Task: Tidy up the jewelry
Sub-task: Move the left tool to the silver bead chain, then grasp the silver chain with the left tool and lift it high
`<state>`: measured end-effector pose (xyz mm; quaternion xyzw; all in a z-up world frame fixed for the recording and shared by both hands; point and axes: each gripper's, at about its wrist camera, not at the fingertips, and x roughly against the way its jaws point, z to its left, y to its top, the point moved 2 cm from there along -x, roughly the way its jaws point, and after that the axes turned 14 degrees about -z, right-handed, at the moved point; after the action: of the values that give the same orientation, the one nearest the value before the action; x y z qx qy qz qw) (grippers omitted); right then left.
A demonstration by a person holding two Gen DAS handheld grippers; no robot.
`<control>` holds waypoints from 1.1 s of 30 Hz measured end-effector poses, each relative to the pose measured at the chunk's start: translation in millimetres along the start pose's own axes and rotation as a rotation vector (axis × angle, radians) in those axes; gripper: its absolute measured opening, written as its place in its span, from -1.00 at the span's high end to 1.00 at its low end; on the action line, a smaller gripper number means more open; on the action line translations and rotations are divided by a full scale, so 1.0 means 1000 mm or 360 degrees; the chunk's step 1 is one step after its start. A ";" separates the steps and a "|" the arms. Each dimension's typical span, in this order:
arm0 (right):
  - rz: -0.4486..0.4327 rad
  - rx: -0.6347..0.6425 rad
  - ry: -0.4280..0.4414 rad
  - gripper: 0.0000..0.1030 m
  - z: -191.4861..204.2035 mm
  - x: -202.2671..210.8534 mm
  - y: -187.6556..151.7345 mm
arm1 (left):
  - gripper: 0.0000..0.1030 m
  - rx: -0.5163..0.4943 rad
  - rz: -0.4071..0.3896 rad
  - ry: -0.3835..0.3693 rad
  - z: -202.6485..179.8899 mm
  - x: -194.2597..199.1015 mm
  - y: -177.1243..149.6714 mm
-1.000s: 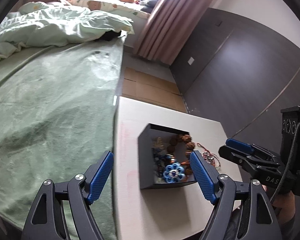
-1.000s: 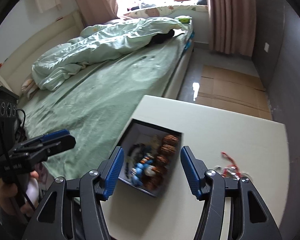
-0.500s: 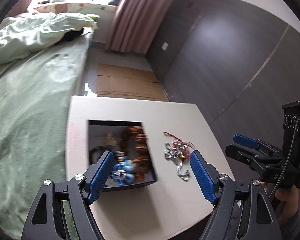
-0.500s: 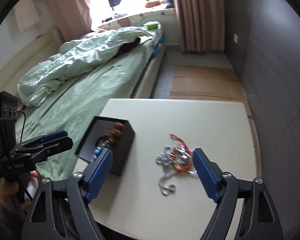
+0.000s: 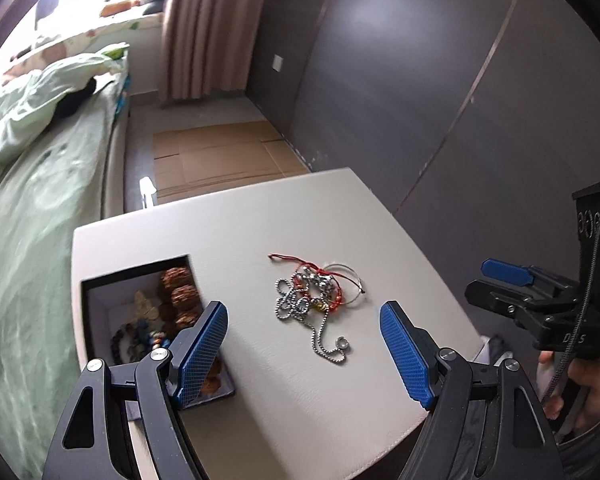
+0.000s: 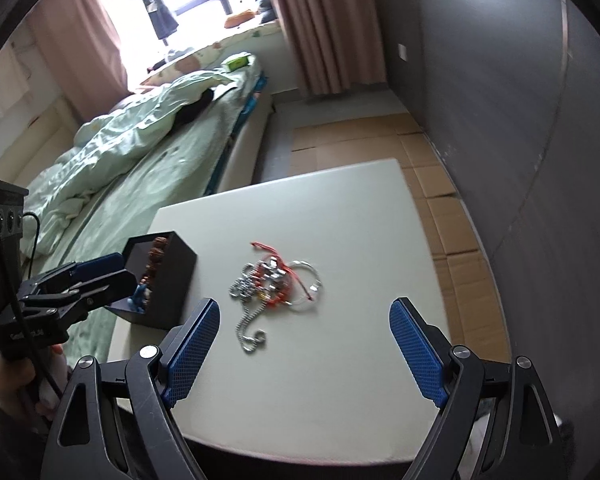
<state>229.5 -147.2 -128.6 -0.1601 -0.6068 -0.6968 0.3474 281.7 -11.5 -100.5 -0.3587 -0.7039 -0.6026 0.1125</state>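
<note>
A tangled pile of jewelry (image 5: 314,294), silver chains, a red cord bracelet and a thin ring, lies on the white table (image 5: 300,400); it also shows in the right wrist view (image 6: 274,282). A black box (image 5: 100,292) at the table's left holds brown bead bracelets and blue pieces; it shows in the right wrist view too (image 6: 172,280). My left gripper (image 5: 304,352) is open and empty, above the table near the pile's front. My right gripper (image 6: 304,350) is open and empty, in front of the pile.
A bed with green bedding (image 6: 140,152) runs along the table's left side. Flattened cardboard (image 5: 220,156) covers the floor beyond the table. A dark wall (image 5: 420,80) stands to the right. The table's front edge (image 6: 300,456) is close below the grippers.
Both views have swung right, from the black box to the loose jewelry pile, which now sits between each gripper's fingers. Both grippers stay open.
</note>
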 end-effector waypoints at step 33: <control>0.0045 -0.0277 -0.0056 -0.68 -0.071 0.001 -0.051 | 0.23 -0.0380 0.0457 0.0114 -0.011 -0.119 -0.037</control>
<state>208.2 -214.0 -179.8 -0.2106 -0.5475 -0.7391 0.3312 339.9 -66.4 -196.2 -0.4446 -0.5645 -0.6721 0.1788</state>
